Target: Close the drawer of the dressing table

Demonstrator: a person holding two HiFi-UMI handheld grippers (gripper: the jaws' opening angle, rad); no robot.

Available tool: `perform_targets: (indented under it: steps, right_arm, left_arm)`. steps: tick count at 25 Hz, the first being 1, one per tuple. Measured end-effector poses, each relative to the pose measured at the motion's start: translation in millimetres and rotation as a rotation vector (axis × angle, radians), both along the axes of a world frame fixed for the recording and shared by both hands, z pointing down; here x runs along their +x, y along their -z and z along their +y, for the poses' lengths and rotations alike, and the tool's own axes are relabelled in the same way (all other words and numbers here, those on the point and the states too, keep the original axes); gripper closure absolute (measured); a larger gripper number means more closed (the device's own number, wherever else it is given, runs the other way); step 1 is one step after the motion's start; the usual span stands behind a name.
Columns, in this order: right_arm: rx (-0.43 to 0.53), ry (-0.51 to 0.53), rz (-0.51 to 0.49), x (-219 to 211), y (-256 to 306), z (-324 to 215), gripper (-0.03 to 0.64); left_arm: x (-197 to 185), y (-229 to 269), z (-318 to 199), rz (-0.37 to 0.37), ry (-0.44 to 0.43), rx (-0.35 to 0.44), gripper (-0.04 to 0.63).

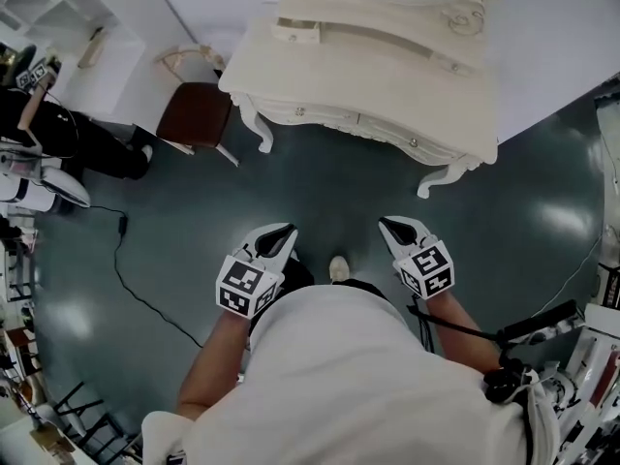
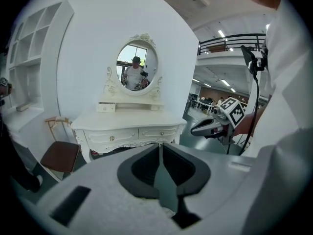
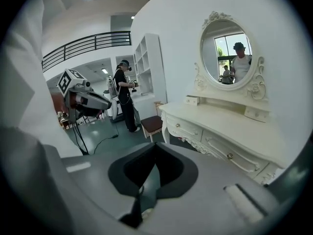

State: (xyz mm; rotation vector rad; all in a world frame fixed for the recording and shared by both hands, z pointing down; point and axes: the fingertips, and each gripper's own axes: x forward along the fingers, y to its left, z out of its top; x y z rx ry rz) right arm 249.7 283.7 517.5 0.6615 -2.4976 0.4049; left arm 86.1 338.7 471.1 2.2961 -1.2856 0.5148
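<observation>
The cream dressing table (image 1: 387, 66) stands across the dark floor, well away from both grippers. Its two front drawers (image 1: 300, 111) sit flush with the front, and their knobs show in the left gripper view (image 2: 111, 138) and the right gripper view (image 3: 230, 155). My left gripper (image 1: 286, 231) and right gripper (image 1: 387, 224) are held side by side in front of the person's body, pointing toward the table. In each gripper's own view the jaws of the left gripper (image 2: 160, 146) and of the right gripper (image 3: 154, 146) meet at the tips with nothing between them.
A chair with a brown seat (image 1: 197, 112) stands left of the table. A black cable (image 1: 126, 260) trails over the floor at the left, near a person in black (image 1: 58, 129). A white shelf unit (image 3: 149, 62) lines the wall. Equipment stands at the right edge (image 1: 591, 356).
</observation>
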Motion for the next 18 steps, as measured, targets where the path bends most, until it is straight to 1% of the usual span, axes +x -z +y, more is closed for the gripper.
perform_targets:
  steps: [4,8,11,14,18]
  right_arm:
    - [-0.018,-0.034,-0.001,-13.8,-6.9,-34.9,0.615]
    - [-0.035,-0.075,0.002,-42.5,-13.2,-75.3,0.615]
    - [-0.051,-0.091,0.011,-75.0,-10.3,-108.4,0.615]
    - [-0.041,-0.096,0.018,-116.6,-1.0,-147.0,0.615]
    - [-0.029,-0.146,0.024,-160.0,15.0,-189.2,0.615]
  left_arm:
    - [-20.6,-11.8,-39.3,0.002,-0.011,-0.023,0.555]
    - [-50.7,-29.5,-94.4,0.021,-0.032,-0.035,0.546]
    - [-76.5,-26.5,-145.2,0.023,-0.064,-0.026,0.537]
    - [-109.3,-20.3,-194.4,0.021,-0.102,-0.014,0.522]
    - [-153.2,-21.2,-246.1,0.023,-0.142,-0.022,0.508]
